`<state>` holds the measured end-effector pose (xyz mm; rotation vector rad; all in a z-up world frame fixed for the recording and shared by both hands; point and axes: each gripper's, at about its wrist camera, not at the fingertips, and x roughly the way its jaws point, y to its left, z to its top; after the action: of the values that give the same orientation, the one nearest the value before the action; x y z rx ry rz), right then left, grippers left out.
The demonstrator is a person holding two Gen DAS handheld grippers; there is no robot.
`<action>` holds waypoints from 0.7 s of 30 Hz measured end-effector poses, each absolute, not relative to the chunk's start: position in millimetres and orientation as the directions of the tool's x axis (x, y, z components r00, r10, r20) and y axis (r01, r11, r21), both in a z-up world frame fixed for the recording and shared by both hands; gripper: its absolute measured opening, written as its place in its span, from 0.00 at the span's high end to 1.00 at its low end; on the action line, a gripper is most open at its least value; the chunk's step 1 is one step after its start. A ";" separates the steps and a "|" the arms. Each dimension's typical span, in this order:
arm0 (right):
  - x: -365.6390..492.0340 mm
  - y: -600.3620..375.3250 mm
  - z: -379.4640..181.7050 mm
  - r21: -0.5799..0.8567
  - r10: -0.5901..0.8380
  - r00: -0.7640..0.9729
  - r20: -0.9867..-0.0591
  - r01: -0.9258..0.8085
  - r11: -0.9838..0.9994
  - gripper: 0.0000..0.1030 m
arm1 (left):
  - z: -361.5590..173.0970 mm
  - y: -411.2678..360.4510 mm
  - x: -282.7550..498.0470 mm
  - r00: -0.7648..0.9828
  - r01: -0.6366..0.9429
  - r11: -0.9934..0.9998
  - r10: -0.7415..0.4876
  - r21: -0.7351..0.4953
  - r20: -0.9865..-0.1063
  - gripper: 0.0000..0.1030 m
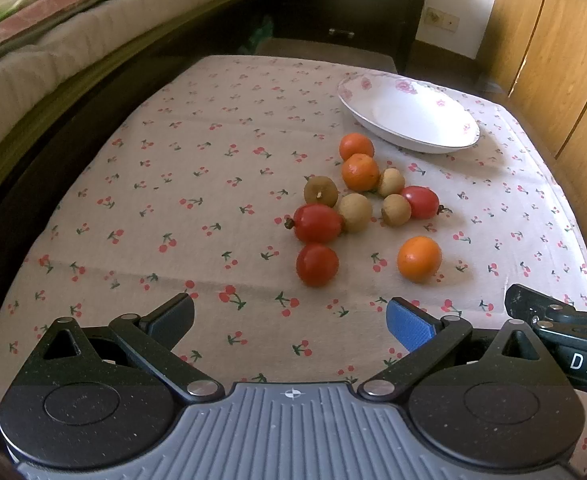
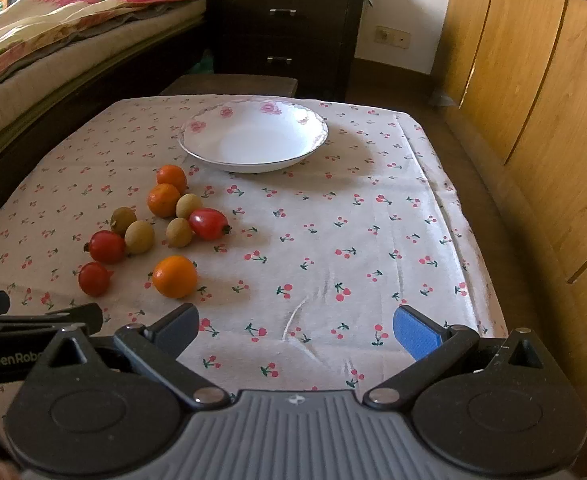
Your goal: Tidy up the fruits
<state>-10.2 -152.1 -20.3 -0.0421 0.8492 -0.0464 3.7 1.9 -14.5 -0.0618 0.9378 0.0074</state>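
A table covered by a cherry-print cloth (image 2: 333, 240) carries a white bowl (image 2: 253, 136) with pink roses on its rim and a loose heap of small fruit. In the right wrist view the bowl sits at 12 o'clock, and nothing lies in it. The fruit lies at 10 o'clock, near the bowl but apart from it.

In the left wrist view the heap spreads from centre towards 1 o'clock. Two oranges (image 1: 359, 171) touch each other nearest the bowl. Four brown longans (image 1: 354, 212) cluster in the middle. A red tomato (image 1: 317, 223) touches one longan on the left; another tomato (image 1: 421, 201) touches a longan on the right. A third tomato (image 1: 317, 265) sits just in front of the first. A third orange (image 1: 419, 259) lies alone at the near right of the heap.

The left gripper (image 1: 291, 320) hovers over the near edge of the cloth, released, its fingers spread wide with nothing between them. The right gripper (image 2: 297, 326) is likewise spread wide and grasps nothing, over bare cloth to the right of the fruit. Each gripper shows at the edge of the other's view.
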 end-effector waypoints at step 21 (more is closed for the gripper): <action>35.5 -122.8 -40.5 0.046 0.142 0.609 -0.780 -0.170 0.984 0.40 | -19.6 17.2 13.7 0.588 -0.061 0.998 0.025 -0.013 -0.809 0.02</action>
<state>35.5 -122.8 -40.5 -0.0337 0.8982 0.1806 13.7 17.2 -19.6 -0.0408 0.9410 0.0502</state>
